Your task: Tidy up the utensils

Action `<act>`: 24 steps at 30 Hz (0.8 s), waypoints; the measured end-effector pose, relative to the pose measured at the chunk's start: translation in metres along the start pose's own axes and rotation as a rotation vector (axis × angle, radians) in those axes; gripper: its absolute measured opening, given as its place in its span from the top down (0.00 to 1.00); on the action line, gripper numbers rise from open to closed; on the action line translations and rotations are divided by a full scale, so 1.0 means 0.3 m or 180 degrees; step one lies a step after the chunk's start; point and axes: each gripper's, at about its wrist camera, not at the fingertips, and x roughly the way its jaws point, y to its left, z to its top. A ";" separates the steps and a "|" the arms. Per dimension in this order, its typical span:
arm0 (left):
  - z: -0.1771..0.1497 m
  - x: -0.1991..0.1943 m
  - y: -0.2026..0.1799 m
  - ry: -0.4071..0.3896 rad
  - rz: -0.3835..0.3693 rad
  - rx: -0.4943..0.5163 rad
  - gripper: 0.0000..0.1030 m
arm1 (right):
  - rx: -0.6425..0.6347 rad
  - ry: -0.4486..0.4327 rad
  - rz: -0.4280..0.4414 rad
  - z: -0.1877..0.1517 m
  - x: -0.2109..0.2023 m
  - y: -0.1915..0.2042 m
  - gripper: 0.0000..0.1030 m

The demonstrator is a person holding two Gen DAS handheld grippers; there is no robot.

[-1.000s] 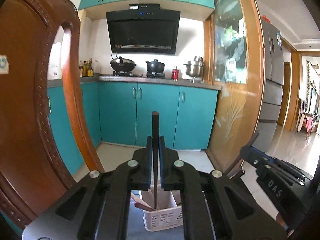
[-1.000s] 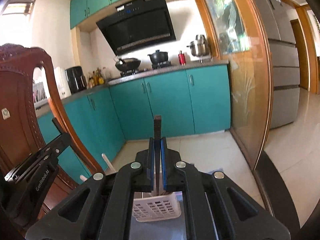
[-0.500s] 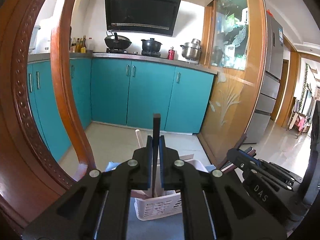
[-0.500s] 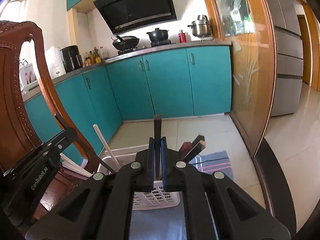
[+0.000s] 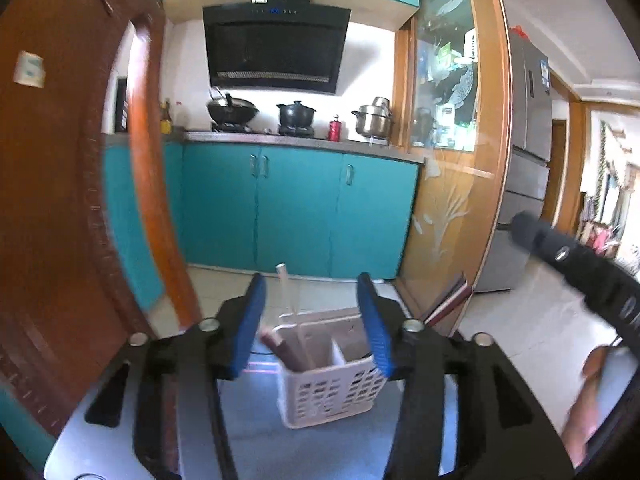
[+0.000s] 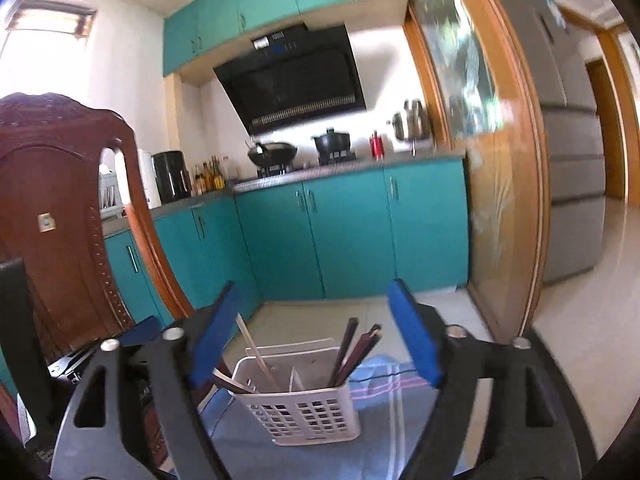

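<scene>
A white slotted utensil basket [image 5: 328,394] [image 6: 304,412] stands on a blue cloth [image 6: 384,380] just ahead of both grippers. Dark chopsticks [image 6: 356,350] lean in its right compartment. More dark sticks [image 5: 284,350] and a pale one [image 5: 289,300] lean in the left compartment. My left gripper [image 5: 312,320] is opening, its blue pads apart with nothing pressed between them. My right gripper [image 6: 314,336] is also opening wide and holds nothing. In the left wrist view the right gripper [image 5: 580,268] shows blurred at the right. The left gripper [image 6: 132,336] sits low on the left in the right wrist view.
A carved wooden chair back [image 5: 60,200] [image 6: 60,220] rises close on the left. Teal kitchen cabinets [image 5: 296,208] with a stove and pots stand beyond the table's far edge. A wood-framed glass door [image 6: 492,200] is on the right.
Each gripper was shut on an upright dark chopstick above the basket. Both jaws have now spread apart, and the chopsticks are out of the jaws and stand in the basket.
</scene>
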 end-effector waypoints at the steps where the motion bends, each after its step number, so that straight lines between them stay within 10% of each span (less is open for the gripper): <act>1: -0.011 -0.024 -0.004 -0.0010 0.0037 0.0055 0.46 | -0.0052 -0.0024 -0.0034 -0.004 -0.025 0.002 0.19; 14: -0.268 -0.585 -0.064 0.0033 0.0108 0.0192 0.09 | -0.0377 0.0075 -0.0563 -0.292 -0.569 0.012 0.03; 24: -0.352 -0.903 -0.121 -0.0026 0.0131 0.0297 0.05 | -0.0246 0.0092 -0.0655 -0.364 -0.875 0.037 0.03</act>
